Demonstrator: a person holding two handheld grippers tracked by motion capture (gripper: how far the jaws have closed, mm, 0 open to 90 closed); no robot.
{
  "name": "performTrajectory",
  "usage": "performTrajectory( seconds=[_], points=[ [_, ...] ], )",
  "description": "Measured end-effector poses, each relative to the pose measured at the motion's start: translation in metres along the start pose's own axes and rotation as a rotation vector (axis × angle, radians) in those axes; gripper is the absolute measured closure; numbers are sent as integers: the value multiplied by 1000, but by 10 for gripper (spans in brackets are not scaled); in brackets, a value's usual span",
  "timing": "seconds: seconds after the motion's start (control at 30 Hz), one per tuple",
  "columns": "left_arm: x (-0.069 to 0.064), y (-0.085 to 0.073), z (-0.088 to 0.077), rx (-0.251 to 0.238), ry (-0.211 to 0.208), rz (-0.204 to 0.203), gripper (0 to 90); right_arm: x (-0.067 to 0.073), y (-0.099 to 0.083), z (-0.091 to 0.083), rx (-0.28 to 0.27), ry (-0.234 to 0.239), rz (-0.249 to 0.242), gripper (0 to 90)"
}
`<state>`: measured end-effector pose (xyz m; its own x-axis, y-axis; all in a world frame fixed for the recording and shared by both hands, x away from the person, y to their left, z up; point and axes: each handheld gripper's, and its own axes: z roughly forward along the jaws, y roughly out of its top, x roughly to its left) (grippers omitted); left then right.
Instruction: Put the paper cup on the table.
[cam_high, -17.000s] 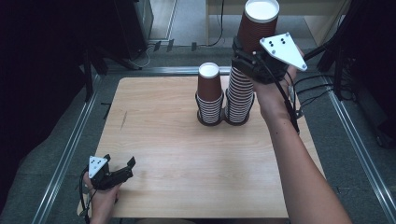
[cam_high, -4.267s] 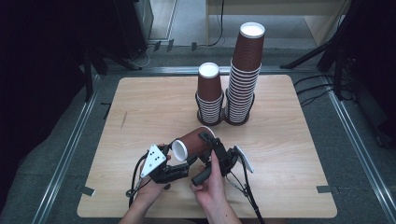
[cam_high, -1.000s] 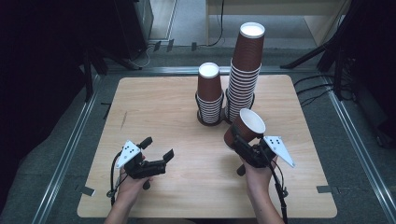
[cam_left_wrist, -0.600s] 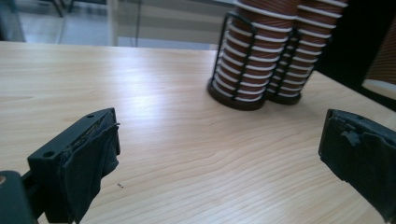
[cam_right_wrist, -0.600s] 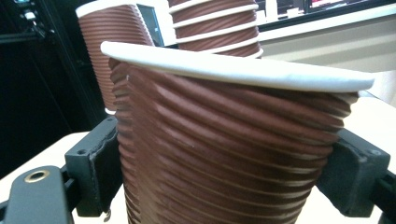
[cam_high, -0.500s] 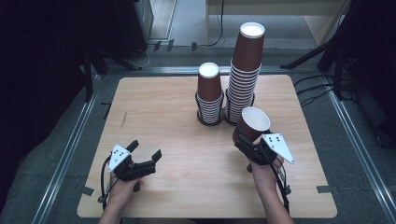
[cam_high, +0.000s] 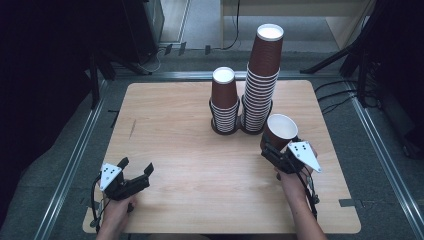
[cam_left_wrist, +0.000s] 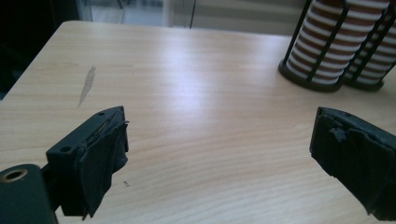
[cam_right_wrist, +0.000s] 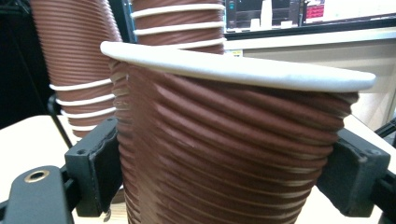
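A person's right gripper (cam_high: 274, 150) pinches a single brown ribbed cup (cam_high: 279, 131) by its sides, mouth up and tilted, near the right edge of a pale wood-grain table (cam_high: 200, 200). In the right gripper view the jaws press into the cup's ridged wall just below its white rim. The cup sits just in front and to the right of two stacks of like cups standing upside down at the table's far middle: a short stack (cam_high: 224, 101) and a tall stack (cam_high: 260, 85), each with its lower part ringed by a black wire holder (cam_high: 220, 129). The left gripper (cam_high: 135, 174) rests low at the table's near-left corner, its jaws spread wide with nothing between them. A faint grey scuff (cam_left_wrist: 87, 84) marks the wood on the left. Metal rails (cam_high: 75, 165) run along both sides of the table over a grey floor (cam_high: 395, 210); the room beyond lies dark, with cables (cam_high: 340, 95) trailing at the right.
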<state>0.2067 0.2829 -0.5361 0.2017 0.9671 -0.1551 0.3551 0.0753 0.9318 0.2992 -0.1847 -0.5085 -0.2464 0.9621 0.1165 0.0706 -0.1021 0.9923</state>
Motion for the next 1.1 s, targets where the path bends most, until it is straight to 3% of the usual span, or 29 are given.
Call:
performTrajectory(
  seconds=[0.17,0.33,0.43,0.53,0.63,0.73,0.93,1.1],
  points=[
    [12,-5,-1,49,29,2,21,-14,-5,5,7,-30,-20,133],
    [16,-7,-1,60,37,9,7,-23,-8,10,13,-50,-26,131],
    [15,-10,-1,48,56,26,0,-30,-10,12,14,-34,-22,129],
    [14,-12,-4,28,41,26,0,-35,-13,16,40,-70,-53,129],
    [18,-12,-4,19,22,-6,0,-41,-19,20,56,-103,-78,131],
    [19,-12,-5,11,22,-21,0,-44,-20,22,36,-122,-101,131],
    [19,-12,-5,9,-3,-14,0,-51,-19,29,36,-128,-89,130],
    [18,-13,-5,16,4,-13,0,-55,-21,32,70,-164,-68,128]
  ],
)
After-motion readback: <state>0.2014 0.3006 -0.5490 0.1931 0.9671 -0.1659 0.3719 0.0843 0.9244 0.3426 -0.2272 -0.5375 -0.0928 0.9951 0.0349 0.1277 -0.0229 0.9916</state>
